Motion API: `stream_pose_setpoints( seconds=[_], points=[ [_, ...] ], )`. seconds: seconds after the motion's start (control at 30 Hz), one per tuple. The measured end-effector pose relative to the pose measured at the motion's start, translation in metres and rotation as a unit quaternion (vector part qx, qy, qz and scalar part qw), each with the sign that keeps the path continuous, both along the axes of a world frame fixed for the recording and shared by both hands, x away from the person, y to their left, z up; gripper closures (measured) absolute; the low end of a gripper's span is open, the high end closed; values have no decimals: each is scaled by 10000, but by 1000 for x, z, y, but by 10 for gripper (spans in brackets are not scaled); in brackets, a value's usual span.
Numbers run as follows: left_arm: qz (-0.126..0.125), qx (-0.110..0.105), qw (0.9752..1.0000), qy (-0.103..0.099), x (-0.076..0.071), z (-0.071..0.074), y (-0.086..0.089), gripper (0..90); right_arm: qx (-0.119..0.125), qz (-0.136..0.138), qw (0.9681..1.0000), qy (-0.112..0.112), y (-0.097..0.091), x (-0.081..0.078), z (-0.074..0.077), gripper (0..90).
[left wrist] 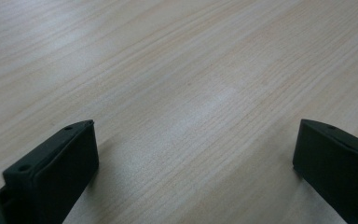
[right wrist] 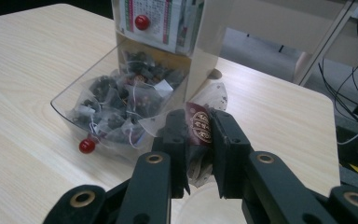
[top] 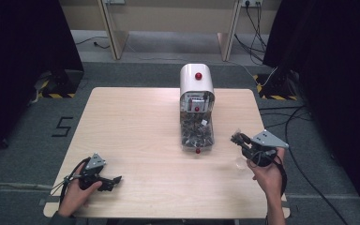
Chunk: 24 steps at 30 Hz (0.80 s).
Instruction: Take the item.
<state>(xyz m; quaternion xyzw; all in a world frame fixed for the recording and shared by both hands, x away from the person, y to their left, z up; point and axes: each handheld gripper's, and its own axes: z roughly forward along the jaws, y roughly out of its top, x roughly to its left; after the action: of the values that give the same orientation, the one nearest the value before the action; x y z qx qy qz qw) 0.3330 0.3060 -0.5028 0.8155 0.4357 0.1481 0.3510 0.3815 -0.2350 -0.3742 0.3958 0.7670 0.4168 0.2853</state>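
Observation:
A white dispenser (top: 196,79) with a red knob stands at the table's far middle. Its clear drawer (right wrist: 74,100) is pulled out and holds several tea sachets (right wrist: 121,105). My right gripper (right wrist: 198,116) is shut on one clear sachet with a dark red label (right wrist: 200,128), held just right of the drawer, above the table. In the high view that gripper (top: 238,138) sits right of the drawer (top: 197,136). My left gripper (top: 117,179) rests near the front left edge. Its jaws (left wrist: 193,126) stand open over bare wood with nothing between them.
The light wooden table (top: 136,126) has a faint clear round thing (top: 240,162) lying on it just under my right hand. A red knob (right wrist: 87,145) sticks out at the drawer's front. Cables (top: 300,122) run on the floor beyond the right edge.

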Motion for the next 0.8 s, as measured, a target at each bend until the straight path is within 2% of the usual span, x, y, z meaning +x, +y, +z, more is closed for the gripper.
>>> stream_pose_setpoints(
  seconds=[0.1, 0.33, 0.8],
  points=[
    [0, 0, 10000, 0, 0, 0, 0, 0, 2, -76, 10000, 53, -5, -2, 0, 775],
    [1, 0, 10000, 0, 0, 0, 0, 0, 1, -190, 9998, 10, -18, -6, 0, 775],
    [1, 2, 10000, -2, 0, 0, 0, 0, -101, -288, 9991, 278, -30, -11, -12, 775]
  ],
)
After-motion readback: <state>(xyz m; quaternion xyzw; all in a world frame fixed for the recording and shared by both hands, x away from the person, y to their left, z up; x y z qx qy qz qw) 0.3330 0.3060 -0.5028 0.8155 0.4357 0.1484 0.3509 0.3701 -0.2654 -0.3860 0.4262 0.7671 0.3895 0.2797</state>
